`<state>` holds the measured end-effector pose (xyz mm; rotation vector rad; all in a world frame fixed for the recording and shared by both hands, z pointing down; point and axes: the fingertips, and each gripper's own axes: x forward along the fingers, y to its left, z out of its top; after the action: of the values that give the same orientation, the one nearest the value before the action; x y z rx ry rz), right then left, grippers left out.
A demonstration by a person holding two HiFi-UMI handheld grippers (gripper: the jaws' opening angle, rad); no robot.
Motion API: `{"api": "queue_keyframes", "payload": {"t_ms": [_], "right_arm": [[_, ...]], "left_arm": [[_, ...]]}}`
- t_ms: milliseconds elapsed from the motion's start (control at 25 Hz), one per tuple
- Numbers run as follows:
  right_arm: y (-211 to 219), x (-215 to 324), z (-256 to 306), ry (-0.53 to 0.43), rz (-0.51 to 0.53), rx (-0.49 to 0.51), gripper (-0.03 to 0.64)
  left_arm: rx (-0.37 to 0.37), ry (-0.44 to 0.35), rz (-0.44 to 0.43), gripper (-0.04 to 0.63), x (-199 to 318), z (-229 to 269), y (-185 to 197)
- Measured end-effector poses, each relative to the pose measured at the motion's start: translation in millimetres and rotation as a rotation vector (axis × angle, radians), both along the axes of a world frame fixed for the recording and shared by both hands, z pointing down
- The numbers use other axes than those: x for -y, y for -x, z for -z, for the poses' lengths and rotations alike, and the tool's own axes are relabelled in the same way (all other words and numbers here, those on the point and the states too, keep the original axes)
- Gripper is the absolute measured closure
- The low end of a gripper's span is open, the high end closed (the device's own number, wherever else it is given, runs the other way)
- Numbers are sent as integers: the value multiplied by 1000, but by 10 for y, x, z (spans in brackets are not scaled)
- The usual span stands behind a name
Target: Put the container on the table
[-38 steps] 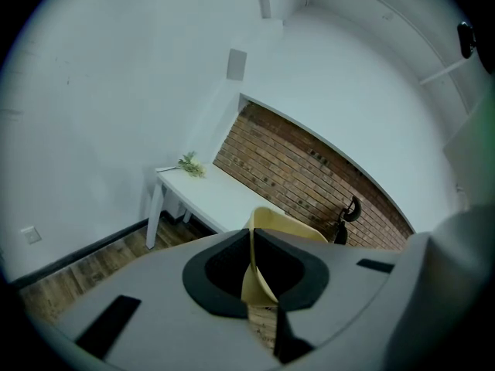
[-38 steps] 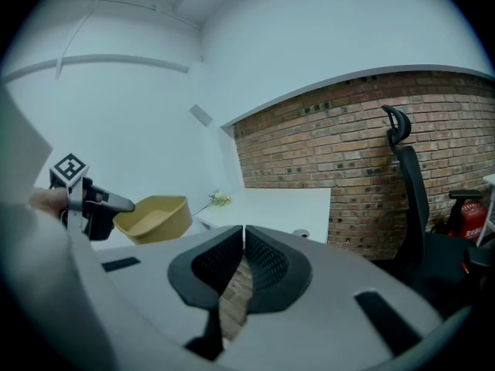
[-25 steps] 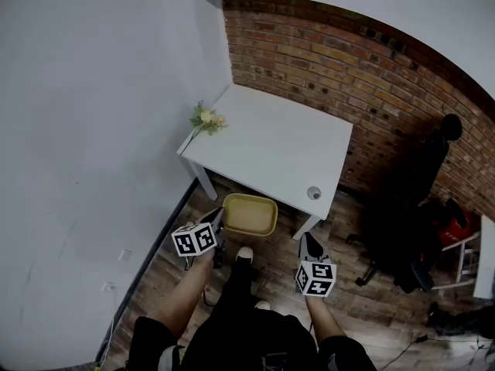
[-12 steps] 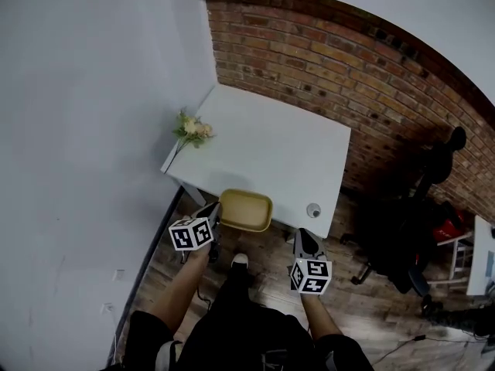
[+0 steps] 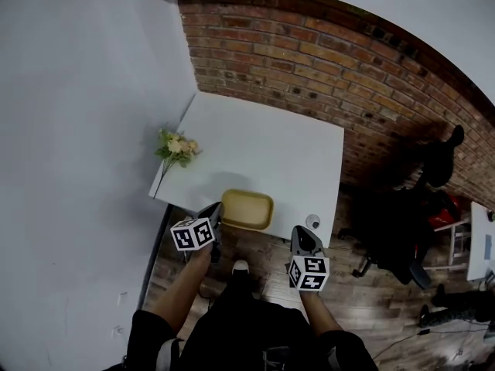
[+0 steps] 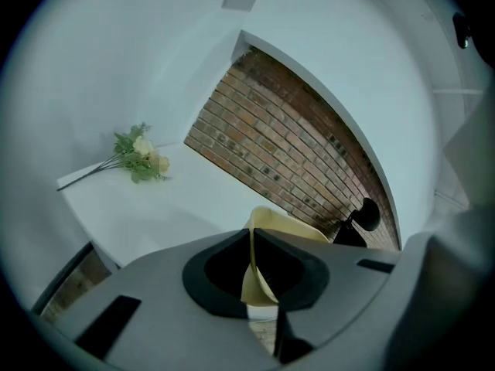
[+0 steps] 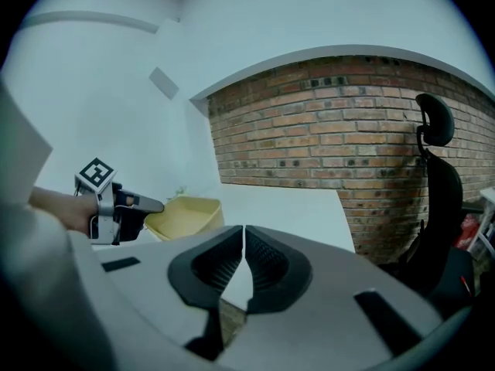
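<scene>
A plain white wall (image 5: 77,130) fills the left side of the room. Just beside it, a small bunch of flowers (image 5: 176,147) lies on the far left edge of the white table (image 5: 271,141), well apart from everything else on it. At the table's near edge, the left gripper (image 5: 214,213) has its 2 jaws closed on the thin left rim of the yellow container (image 5: 247,209); the left gripper view shows that rim pinched upright between them. The container sits level over the table's near edge, open side up, but whether its base touches the top cannot be told. To its right, a small round grey object (image 5: 312,222) rests near the table's front right corner. The right gripper (image 5: 302,236) hangs just off that corner over the floor, its jaws nearly together with only a thin slit between them and nothing held. Behind the table runs a red brick wall (image 5: 332,60). Further right stands a black office chair (image 5: 402,222) on the dark wooden plank floor (image 5: 363,304).
</scene>
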<state>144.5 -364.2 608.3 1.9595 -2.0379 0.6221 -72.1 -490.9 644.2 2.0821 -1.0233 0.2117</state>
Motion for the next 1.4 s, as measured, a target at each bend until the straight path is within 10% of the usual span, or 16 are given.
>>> {"api": "queue_keyframes", "payload": {"t_ms": [1400], "right_arm": [[48,460,-537,171,-109,35,591]], "left_arm": [[112,90,-72,566,628,-1251,-188]]}}
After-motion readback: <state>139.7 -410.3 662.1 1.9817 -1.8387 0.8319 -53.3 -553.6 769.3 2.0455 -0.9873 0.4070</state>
